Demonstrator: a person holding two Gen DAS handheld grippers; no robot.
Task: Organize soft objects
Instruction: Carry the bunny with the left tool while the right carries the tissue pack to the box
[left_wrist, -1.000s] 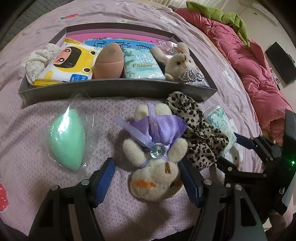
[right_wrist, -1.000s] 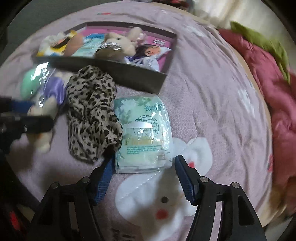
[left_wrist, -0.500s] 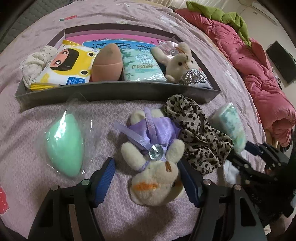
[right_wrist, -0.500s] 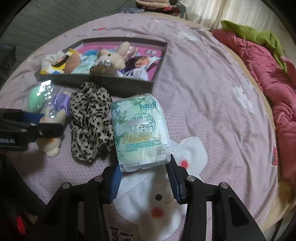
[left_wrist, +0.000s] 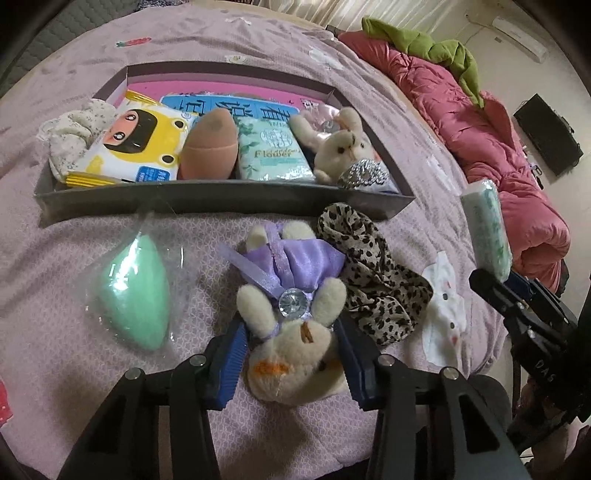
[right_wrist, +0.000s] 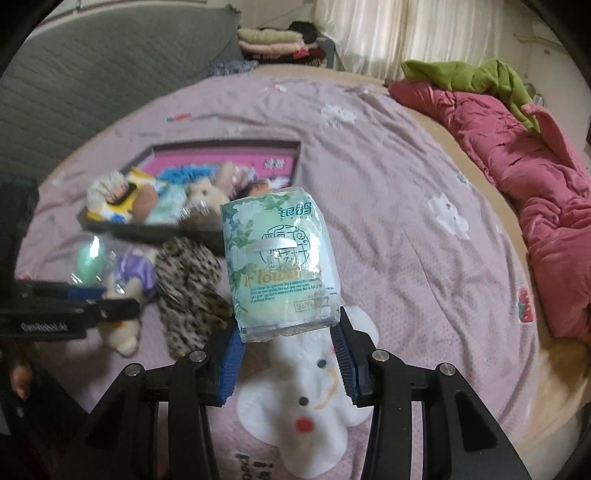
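Note:
My left gripper (left_wrist: 290, 356) is shut on the head of a cream plush bunny in a purple dress (left_wrist: 291, 314), which lies on the bedspread in front of the grey tray (left_wrist: 221, 201). My right gripper (right_wrist: 286, 354) is shut on a green tissue pack (right_wrist: 279, 262) and holds it in the air above the bed; the pack also shows in the left wrist view (left_wrist: 485, 229). A leopard-print scrunchie (left_wrist: 373, 273) lies just right of the bunny. A mint sponge in clear wrap (left_wrist: 136, 291) lies to its left.
The tray holds a floral scrunchie (left_wrist: 74, 136), a yellow wipes pack (left_wrist: 136, 147), a brown sponge (left_wrist: 210, 144), a second tissue pack (left_wrist: 273, 151) and a bunny (left_wrist: 343, 147). A white bear cloth (right_wrist: 314, 402) lies under my right gripper. A pink quilt (left_wrist: 480, 110) is at right.
My left gripper's fingers have closed in on the bunny's head. My right gripper has closed on the tissue pack and lifted it off the bed.

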